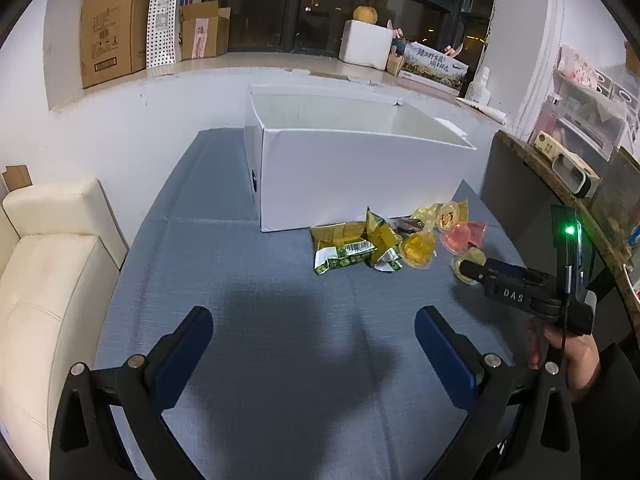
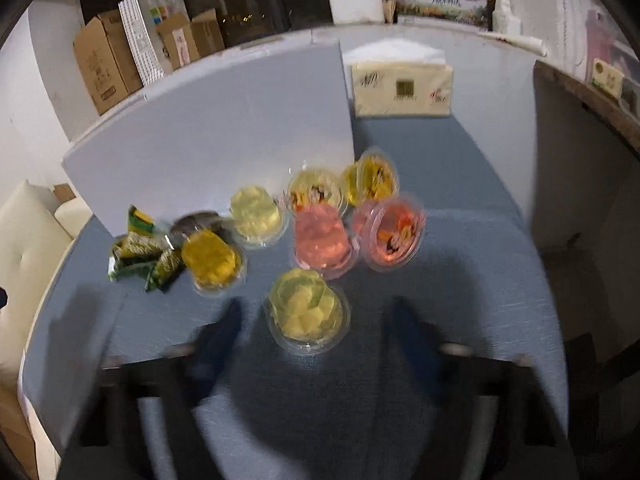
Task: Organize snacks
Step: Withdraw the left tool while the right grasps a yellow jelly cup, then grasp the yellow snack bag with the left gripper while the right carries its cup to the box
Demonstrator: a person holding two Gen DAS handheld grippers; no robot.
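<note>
Blue-covered desk point(image 1: 240, 280): left gripper point(image 1: 314, 332) jaws open and empty; right gripper point(image 2: 316, 328) jaws open around yellow jelly cup point(image 2: 306, 312), next closing to grip.

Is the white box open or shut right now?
Open. The white box shows no lid over its top, and the left wrist view looks past its rim onto bare inner walls.

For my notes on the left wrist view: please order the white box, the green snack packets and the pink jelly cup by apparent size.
1. white box
2. green snack packets
3. pink jelly cup

The box lies farther off, yet looks largest.
</note>
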